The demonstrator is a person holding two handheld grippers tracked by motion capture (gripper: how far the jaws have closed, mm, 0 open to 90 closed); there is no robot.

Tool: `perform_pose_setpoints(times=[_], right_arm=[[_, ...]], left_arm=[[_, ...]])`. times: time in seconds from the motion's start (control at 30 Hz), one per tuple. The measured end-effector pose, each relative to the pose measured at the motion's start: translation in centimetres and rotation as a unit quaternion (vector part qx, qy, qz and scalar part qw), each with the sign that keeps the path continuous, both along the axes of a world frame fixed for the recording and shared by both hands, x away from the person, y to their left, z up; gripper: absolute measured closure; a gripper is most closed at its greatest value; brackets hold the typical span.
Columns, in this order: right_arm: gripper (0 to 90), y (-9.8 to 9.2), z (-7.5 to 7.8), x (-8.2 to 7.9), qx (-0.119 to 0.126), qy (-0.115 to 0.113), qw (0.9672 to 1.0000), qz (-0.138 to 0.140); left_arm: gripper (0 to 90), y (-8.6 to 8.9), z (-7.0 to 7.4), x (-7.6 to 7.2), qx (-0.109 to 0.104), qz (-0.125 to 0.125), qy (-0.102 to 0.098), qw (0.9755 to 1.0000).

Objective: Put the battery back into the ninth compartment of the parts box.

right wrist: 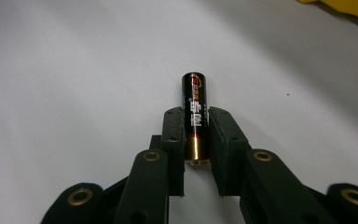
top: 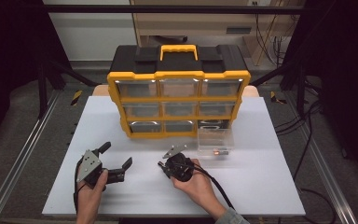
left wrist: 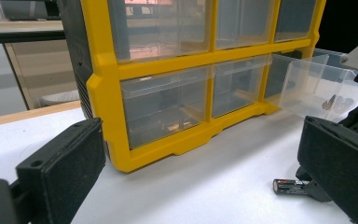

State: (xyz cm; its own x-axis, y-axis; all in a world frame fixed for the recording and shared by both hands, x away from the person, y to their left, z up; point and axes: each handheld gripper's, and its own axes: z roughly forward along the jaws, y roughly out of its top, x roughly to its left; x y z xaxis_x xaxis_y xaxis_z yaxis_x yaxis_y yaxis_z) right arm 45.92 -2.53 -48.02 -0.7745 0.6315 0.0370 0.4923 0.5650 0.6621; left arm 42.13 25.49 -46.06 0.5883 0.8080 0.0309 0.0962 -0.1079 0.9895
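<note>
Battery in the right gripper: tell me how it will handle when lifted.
The battery looks rigid, so the right gripper shouldn't deform it. Its smooth round casing may slip or pivot between the flat pads. If released on the table, it would probably roll.

The white worktop [top: 121, 116] is evenly lit from above, while the surroundings are left in deep darkness. Glare is seen on the clear drawer fronts of the yellow organiser [top: 179, 100]. In the left gripper view, the near black pads are rendered soft. In the right gripper view, the battery [right wrist: 196, 116] is sharp, with a soft shadow cast across the upper right.
</note>
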Motion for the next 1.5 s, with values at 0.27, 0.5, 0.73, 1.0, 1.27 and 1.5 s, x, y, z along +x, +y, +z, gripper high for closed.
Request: perform_pose_setpoints(times=[0.27,0.5,0.73,1.0,1.27,1.5], right_arm=[[76.7,-1.9,1.9,-0.4,0.012,-0.031,0.9993,-0.015],[76.7,-4.1,4.2,-0.4,0.042,-0.053,0.9971,-0.034],[76.7,-5.9,6.5,-0.3,0.065,-0.080,0.9933,-0.053],[76.7,-8.0,7.9,-0.1,0.083,-0.097,0.9891,-0.073],[76.7,-9.9,9.3,0.2,0.103,-0.113,0.9834,-0.097],[76.7,-11.3,10.0,0.4,0.113,-0.123,0.9794,-0.113]], left_arm=[[0.7,0.1,-0.1,0.0,-0.003,0.006,0.003,1.0000],[0.7,0.3,-0.1,0.1,-0.007,0.009,0.003,0.9999],[0.8,0.4,0.0,0.0,-0.008,0.008,0.001,0.9999],[0.7,0.3,0.0,0.0,-0.009,0.008,0.001,0.9999],[0.8,0.5,0.0,0.0,-0.010,0.010,0.001,0.9999],[0.8,0.3,0.0,0.0,-0.008,0.008,0.000,0.9999]])
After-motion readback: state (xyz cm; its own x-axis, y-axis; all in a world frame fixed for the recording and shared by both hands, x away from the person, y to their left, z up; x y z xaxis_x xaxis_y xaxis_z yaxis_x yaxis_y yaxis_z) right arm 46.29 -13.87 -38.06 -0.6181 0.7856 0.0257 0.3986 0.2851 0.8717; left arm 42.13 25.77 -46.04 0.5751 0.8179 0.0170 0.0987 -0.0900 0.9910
